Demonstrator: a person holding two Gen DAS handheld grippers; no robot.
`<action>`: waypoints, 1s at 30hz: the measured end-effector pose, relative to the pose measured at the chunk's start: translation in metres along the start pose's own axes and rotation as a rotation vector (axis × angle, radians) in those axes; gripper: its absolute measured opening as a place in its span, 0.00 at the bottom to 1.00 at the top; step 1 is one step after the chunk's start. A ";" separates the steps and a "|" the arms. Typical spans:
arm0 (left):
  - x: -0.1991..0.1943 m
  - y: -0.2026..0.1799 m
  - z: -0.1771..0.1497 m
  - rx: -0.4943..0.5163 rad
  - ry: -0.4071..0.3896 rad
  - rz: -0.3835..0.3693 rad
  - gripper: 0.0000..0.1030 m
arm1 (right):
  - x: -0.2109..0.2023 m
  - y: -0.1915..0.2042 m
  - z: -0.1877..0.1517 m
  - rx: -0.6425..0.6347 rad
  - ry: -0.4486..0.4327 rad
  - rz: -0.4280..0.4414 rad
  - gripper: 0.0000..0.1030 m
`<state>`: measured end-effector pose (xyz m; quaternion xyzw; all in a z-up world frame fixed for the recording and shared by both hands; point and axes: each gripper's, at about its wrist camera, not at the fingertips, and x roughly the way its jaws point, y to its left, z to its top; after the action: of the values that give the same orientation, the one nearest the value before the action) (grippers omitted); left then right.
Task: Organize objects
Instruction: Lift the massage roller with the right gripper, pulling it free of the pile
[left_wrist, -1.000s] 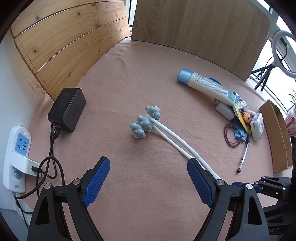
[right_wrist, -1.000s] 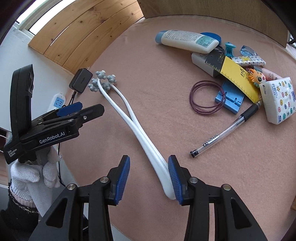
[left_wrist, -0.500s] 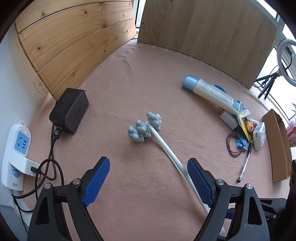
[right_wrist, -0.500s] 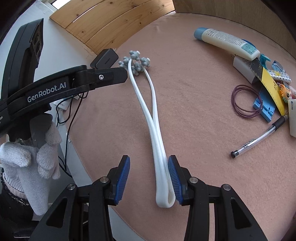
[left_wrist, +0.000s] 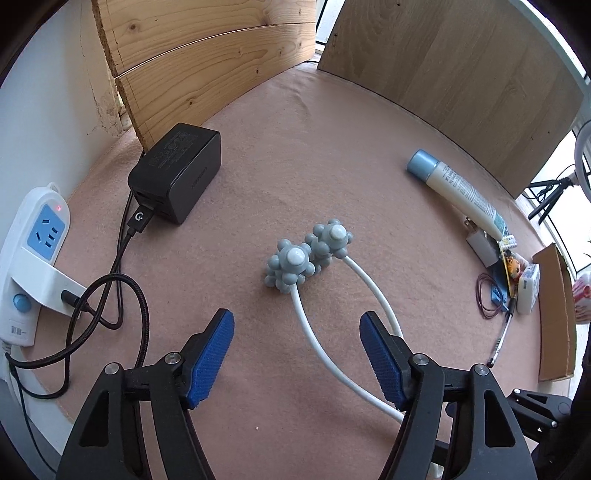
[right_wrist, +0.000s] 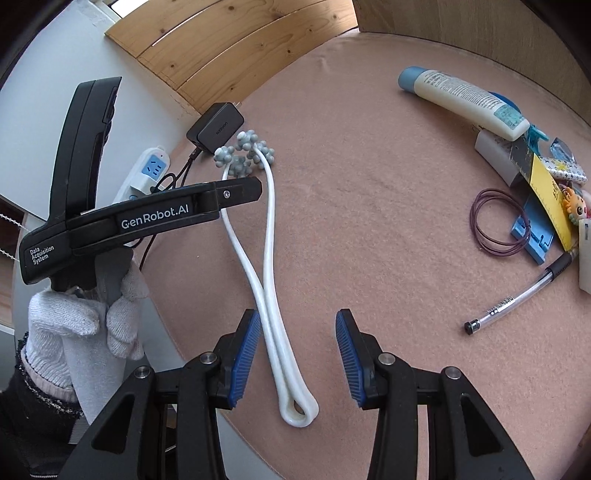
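We see the massager (left_wrist: 306, 258) only in part from the left wrist: its white arms run under the right pad of the left claw (left_wrist: 297, 356) and out of sight at the bottom edge. From the right wrist the looped end of the massager (right_wrist: 299, 410) is whole, but the left claw (right_wrist: 236, 192), held by a white-gloved hand (right_wrist: 85, 325), crosses in front of one arm just below the grey knobbed heads. The heap at the far right of the counter (right_wrist: 369, 192) is hard to sort: a lotion tube (right_wrist: 461, 99) lies over a white box, with a yellow ruler (right_wrist: 546, 188), a blue holder and a small cartoon figure overlapping, and a patterned pack is cut off by the frame. A purple elastic loop (right_wrist: 495, 221) and a clear pen (right_wrist: 517, 299) lie apart from the heap.

The left claw has just been closing yet its pads stand wide apart, one white arm between them, neither pad touching it. The right claw (right_wrist: 299, 354) is moderately open; the doubled white stem passes between its pads, just beside the left pad, and we cannot tell whether that pad touches it. The massager lies flat on the pink counter, its heads near a black charger (left_wrist: 177, 173) and a white power strip (left_wrist: 29, 258).
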<state>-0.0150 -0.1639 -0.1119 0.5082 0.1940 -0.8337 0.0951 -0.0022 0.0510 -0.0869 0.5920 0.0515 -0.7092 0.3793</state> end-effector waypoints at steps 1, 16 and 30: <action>0.000 0.001 -0.001 -0.006 -0.001 -0.004 0.67 | 0.008 0.004 0.006 0.002 0.002 0.001 0.38; 0.011 0.000 -0.001 -0.021 0.007 -0.044 0.14 | 0.033 0.042 -0.005 -0.142 0.033 -0.110 0.18; -0.007 -0.048 0.012 0.047 -0.028 -0.125 0.13 | -0.001 0.033 -0.020 -0.058 -0.058 -0.106 0.13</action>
<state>-0.0389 -0.1258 -0.0900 0.4857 0.2041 -0.8493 0.0337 0.0334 0.0381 -0.0797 0.5562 0.0924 -0.7436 0.3594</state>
